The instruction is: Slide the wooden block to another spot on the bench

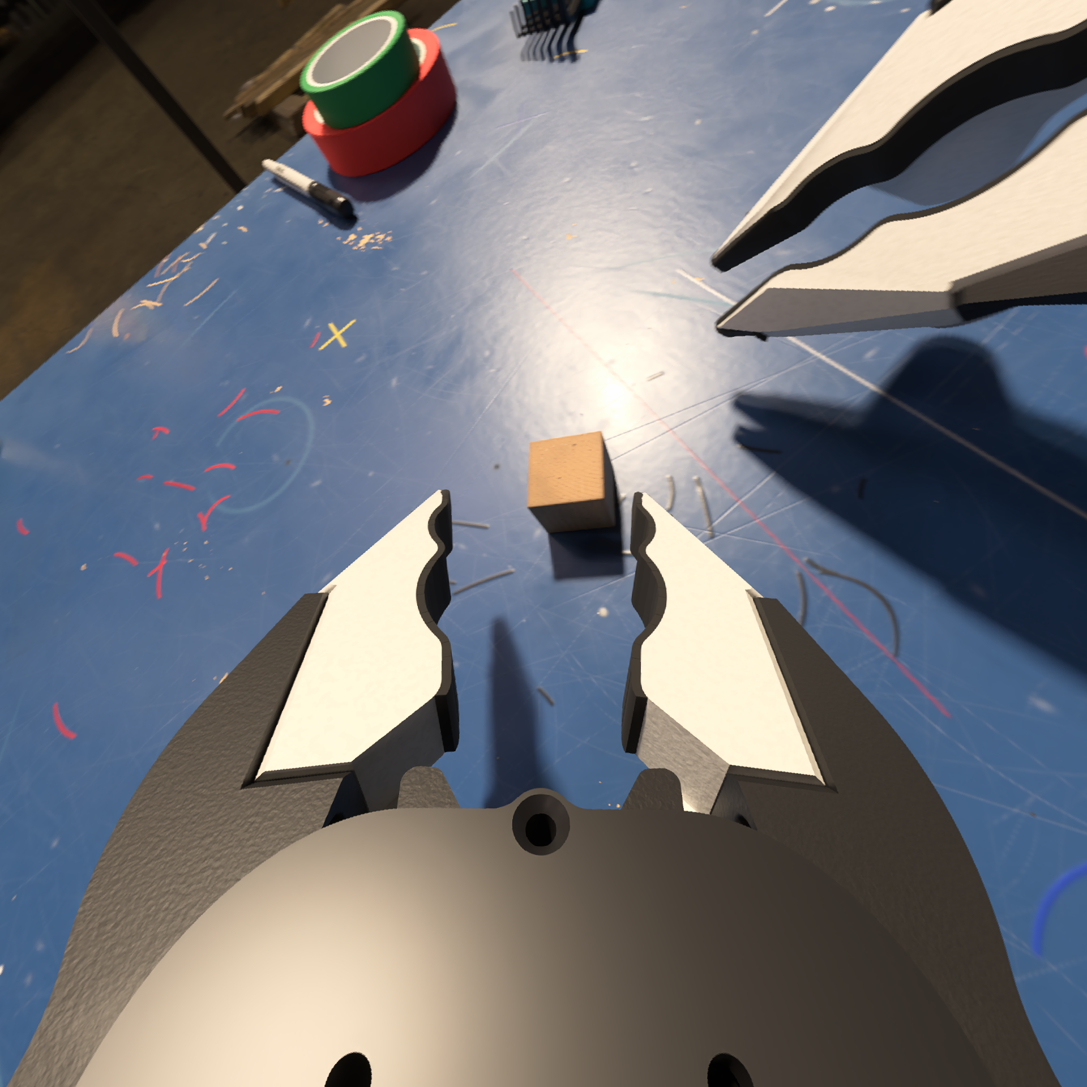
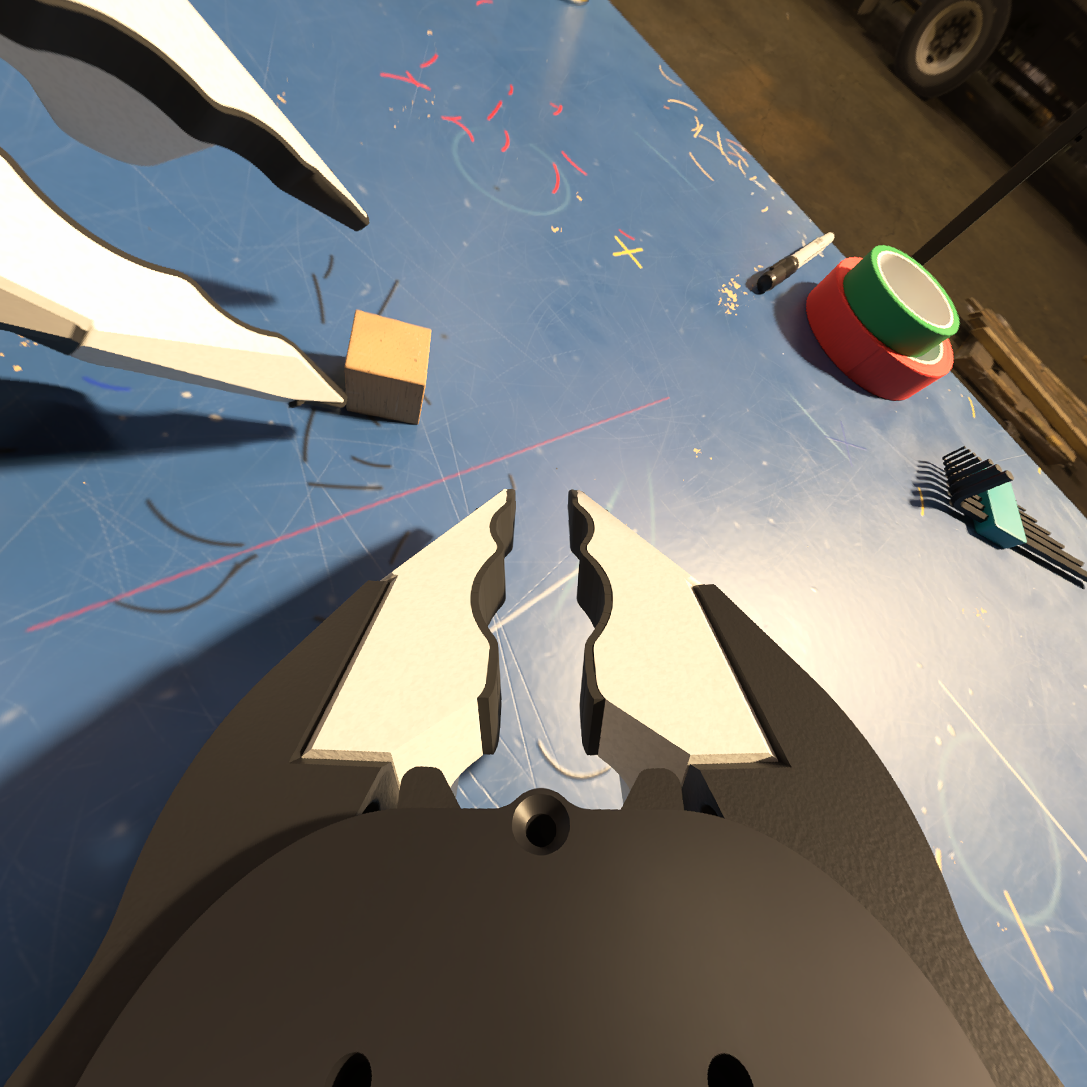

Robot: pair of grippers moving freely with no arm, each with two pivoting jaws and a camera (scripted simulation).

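The left gripper [image 1: 540, 500] is held with its jaws apart, just short of the wooden block [image 1: 569, 479] on the blue bench [image 1: 412, 364]; one fingertip [image 2: 320, 385] may be touching the block. To the block's right, the right gripper [image 2: 540, 499] is held narrowly parted, gripping nothing.

Small tan wooden block [image 1: 569, 479], cube-shaped, flat on scratched blue bench [image 1: 412, 364], upright.

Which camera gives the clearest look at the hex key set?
The right wrist view: the hex key set lies whole, teal holder and fanned black keys visible. In the left wrist view it is cropped at the top edge.
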